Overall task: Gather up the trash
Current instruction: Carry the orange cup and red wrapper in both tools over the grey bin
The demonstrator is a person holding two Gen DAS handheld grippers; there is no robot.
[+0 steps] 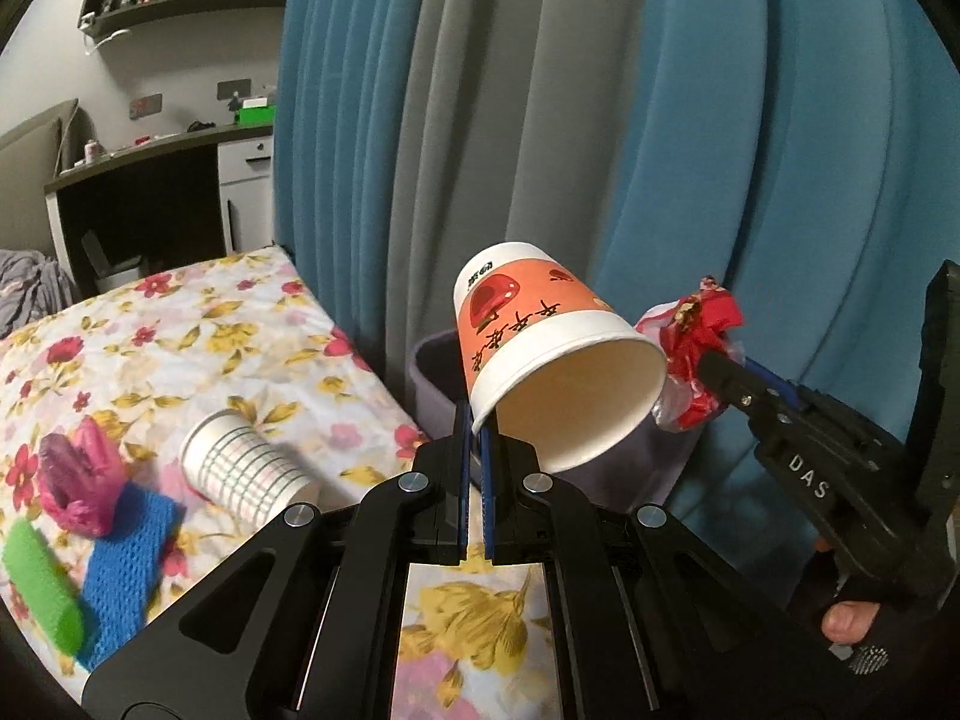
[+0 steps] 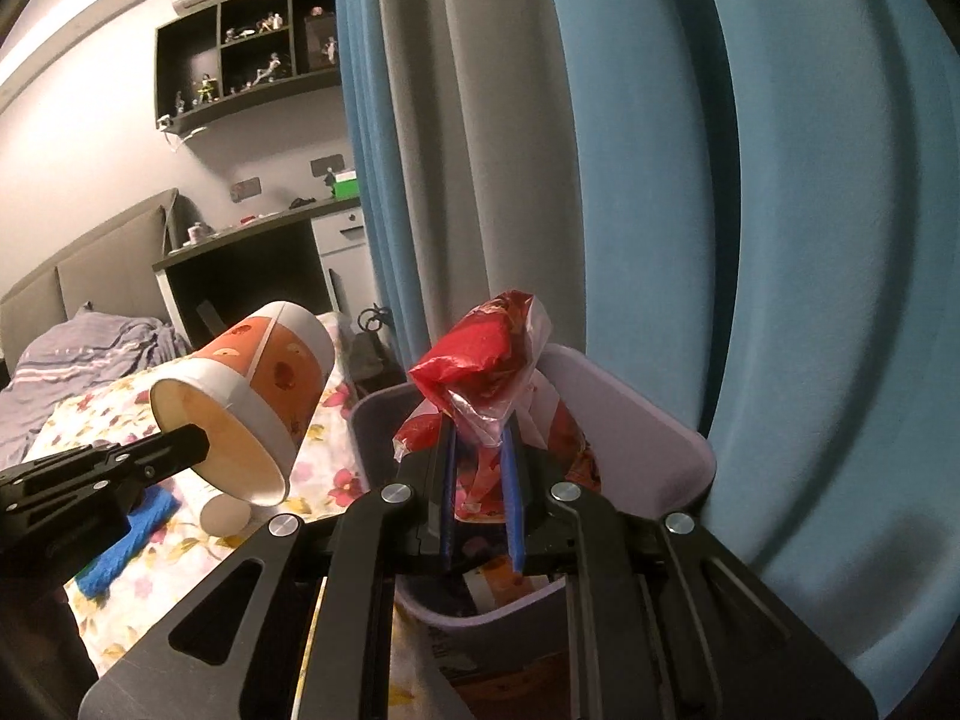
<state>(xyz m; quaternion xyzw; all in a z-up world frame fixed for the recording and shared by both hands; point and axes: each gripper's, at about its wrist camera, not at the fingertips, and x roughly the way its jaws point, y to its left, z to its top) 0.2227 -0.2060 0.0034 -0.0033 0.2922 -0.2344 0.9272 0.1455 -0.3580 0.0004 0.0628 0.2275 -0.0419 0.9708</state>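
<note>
The left wrist view looks forward and somewhat down along its own closed fingers, close over the flowered bedspread point(image 1: 180, 324) and toward the blue and grey curtain point(image 1: 720, 150), with the right gripper point(image 1: 717, 369) entering from its right edge. The right wrist view faces the same curtain from a spot further right, close above the lilac bin point(image 2: 654, 426), with the left gripper point(image 2: 201, 441) entering from its left. Both views share the orange paper cup point(image 1: 540, 336), the bin, the curtain, the bedspread and the far shelf point(image 2: 252, 60).

You could read only "DAS" in white letters on the right gripper point(image 1: 723, 375); the orange cup's point(image 1: 540, 324) print stayed illegible.
</note>
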